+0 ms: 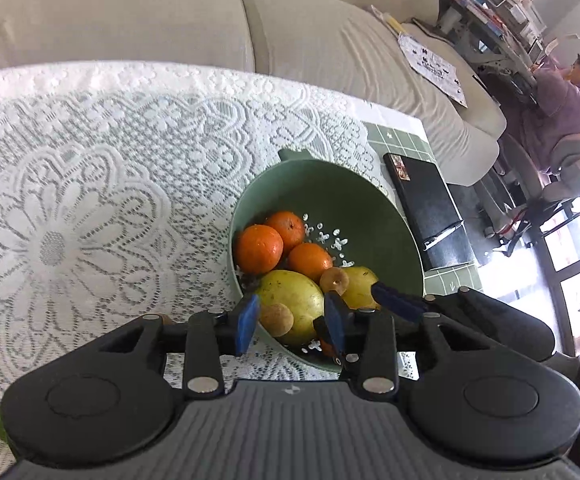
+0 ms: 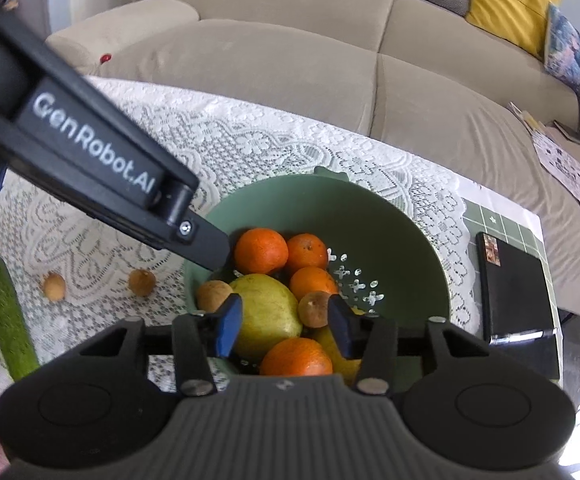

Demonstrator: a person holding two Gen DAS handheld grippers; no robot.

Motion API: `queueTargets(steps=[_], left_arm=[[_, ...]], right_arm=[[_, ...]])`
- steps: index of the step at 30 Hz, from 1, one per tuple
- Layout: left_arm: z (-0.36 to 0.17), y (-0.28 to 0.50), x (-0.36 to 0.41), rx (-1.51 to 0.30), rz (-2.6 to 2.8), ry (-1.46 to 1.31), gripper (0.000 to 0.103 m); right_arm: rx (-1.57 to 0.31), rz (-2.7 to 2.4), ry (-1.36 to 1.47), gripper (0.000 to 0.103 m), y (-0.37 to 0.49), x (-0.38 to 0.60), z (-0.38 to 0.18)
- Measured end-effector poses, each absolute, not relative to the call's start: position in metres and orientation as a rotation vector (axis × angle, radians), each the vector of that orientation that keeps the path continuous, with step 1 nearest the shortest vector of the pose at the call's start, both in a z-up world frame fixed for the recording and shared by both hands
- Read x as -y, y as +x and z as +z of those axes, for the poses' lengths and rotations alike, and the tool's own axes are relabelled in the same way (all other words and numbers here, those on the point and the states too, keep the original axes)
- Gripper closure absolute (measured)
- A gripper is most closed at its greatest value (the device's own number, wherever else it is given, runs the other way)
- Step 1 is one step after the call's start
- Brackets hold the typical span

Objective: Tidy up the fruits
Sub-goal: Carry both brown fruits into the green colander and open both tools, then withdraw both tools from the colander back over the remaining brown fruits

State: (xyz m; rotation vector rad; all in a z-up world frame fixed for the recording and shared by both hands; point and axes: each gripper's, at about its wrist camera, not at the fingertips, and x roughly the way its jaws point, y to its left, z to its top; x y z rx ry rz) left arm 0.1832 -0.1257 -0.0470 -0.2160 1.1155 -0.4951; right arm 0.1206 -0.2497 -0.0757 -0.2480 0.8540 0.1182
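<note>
A green colander bowl point(image 1: 342, 196) point(image 2: 370, 216) stands on the lace cloth. It holds several oranges point(image 1: 259, 249) point(image 2: 261, 251), two yellow-green fruits point(image 1: 294, 292) point(image 2: 266, 312) and small brown round fruits point(image 1: 276, 319) point(image 2: 314, 309). My left gripper point(image 1: 292, 324) hangs over the bowl's near rim, open, with a brown fruit lying loose between its pads on the big yellow fruit. My right gripper point(image 2: 285, 328) is also open above the bowl, a brown fruit beside its right pad. Two more brown fruits point(image 2: 54, 286) and a cucumber point(image 2: 8, 320) lie on the cloth to the left.
A black notebook with a pen point(image 1: 426, 216) point(image 2: 518, 292) lies right of the bowl on the green tiled tabletop point(image 1: 394, 140). A beige sofa point(image 1: 170, 20) runs behind the table. A person point(image 1: 566, 96) sits at a desk far right.
</note>
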Motion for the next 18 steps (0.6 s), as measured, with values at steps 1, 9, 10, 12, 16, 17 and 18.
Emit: queueTargets(steps=[1, 9, 10, 12, 16, 17, 18], left_arm=[[-0.044, 0.180, 0.125, -1.104, -0.493, -0.202, 0.059], [-0.033, 0.155, 0.101, -1.057, -0.421, -0.140, 0.059], [-0.034, 0.152, 0.096, -1.056, -0.409, -0.138, 0.059], [-0.035, 0.146, 0.087, -1.056, -0.383, -0.132, 0.059], [-0.039, 0.137, 0.069, -1.063, -0.350, -0.132, 0.059], [-0.041, 0.134, 0.064, -1.064, -0.344, -0.133, 0.059], [-0.042, 0.132, 0.059, -1.068, -0.335, -0.137, 0.059]], right_arm=[[-0.850, 0.107, -0.229, 0.047, 0.118, 0.248, -0.074], [-0.851, 0.111, -0.134, 0.037, 0.104, 0.222, -0.073], [-0.852, 0.114, -0.123, 0.036, 0.102, 0.219, -0.073], [-0.859, 0.126, -0.106, 0.035, 0.098, 0.212, -0.074], [-0.875, 0.150, -0.120, 0.035, 0.092, 0.197, -0.078], [-0.878, 0.155, -0.126, 0.035, 0.090, 0.194, -0.079], [-0.883, 0.158, -0.128, 0.035, 0.089, 0.191, -0.080]])
